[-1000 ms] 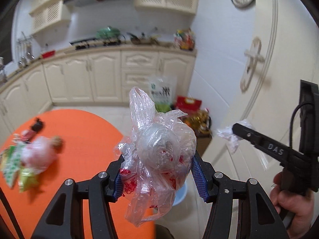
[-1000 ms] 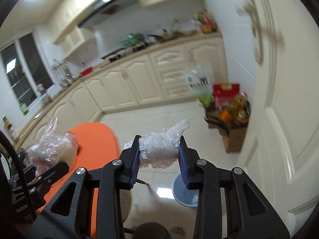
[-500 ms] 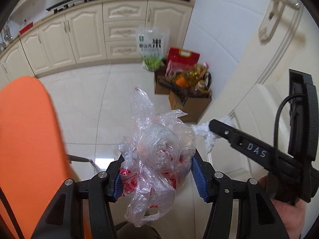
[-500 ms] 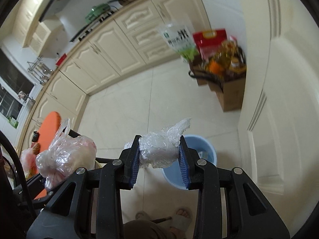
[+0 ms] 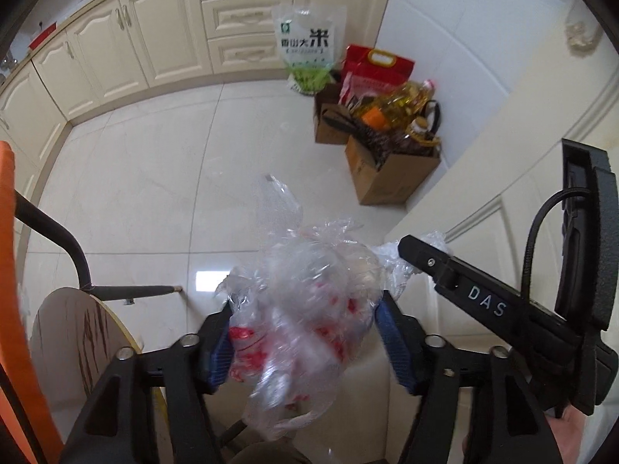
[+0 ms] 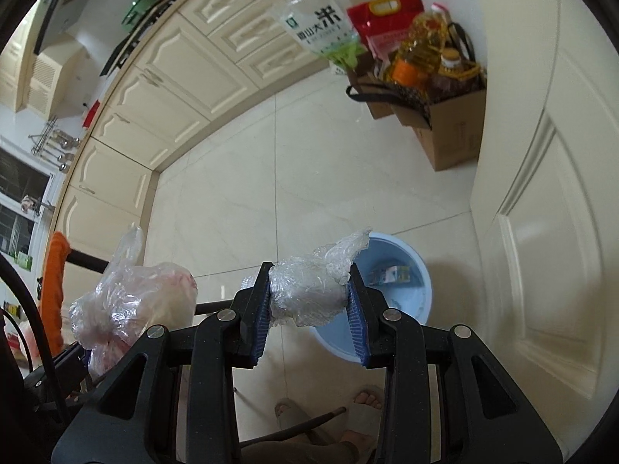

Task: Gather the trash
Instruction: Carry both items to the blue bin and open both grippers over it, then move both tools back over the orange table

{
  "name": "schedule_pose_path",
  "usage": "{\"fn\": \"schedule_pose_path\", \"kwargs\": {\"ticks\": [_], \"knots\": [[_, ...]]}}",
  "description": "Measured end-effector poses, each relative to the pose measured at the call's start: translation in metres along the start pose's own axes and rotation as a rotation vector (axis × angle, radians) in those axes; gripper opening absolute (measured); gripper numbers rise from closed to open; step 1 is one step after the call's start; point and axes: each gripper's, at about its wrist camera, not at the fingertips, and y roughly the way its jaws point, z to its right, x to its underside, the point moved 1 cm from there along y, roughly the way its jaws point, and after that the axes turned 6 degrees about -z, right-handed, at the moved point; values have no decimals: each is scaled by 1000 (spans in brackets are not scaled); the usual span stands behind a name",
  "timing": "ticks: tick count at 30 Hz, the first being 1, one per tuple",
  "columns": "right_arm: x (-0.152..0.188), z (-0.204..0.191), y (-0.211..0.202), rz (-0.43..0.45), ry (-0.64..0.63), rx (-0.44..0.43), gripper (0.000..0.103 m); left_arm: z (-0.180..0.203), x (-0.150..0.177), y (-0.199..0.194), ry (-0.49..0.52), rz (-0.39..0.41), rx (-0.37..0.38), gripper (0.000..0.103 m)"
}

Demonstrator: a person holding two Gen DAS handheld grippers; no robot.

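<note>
Carrying trash binward | left gripper [image 5: 305,332] jaws just widening, crumpled clear red-printed plastic bag [image 5: 305,301] loosening between | right gripper [image 6: 309,301] jaws pinching clear plastic-wrap wad [image 6: 309,290] | round blue bin [image 6: 402,294] at our 2 o'clock

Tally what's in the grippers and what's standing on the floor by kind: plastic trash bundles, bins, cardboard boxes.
Plastic trash bundles: 2, the bag with red print between the left gripper fingers and the clear wad in the right gripper
Blue bins: 1
Cardboard boxes: 2, and
Total: 5
</note>
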Motion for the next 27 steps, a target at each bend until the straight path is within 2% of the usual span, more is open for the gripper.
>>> {"fn": "schedule_pose_path", "kwargs": {"ticks": [4,5,8,10,11,14,20,27], "knots": [[-3,8,11,-17,28,-3,46,6,-12,10,-2,0,-30,82],[-4,10,13,-13,39,-2,51,8,-16,13,-1,5,-41,85],[-4,15,12,-12,54,-12,60,12,-13,9,6,24,-70,87],[-4,18,10,-2,69,-15,75,14,-10,7,7,35,-79,88],[-3,18,7,7,74,-13,87,15,-8,4,6,41,-83,88],[-2,18,2,11,80,-10,103,22,1,-5,16,72,-94,88],[5,10,-21,25,75,29,103,29,32,-49,29,156,-84,89],[29,-32,-88,133,-2,51,103,13,83,-113,28,295,-59,90]]}}
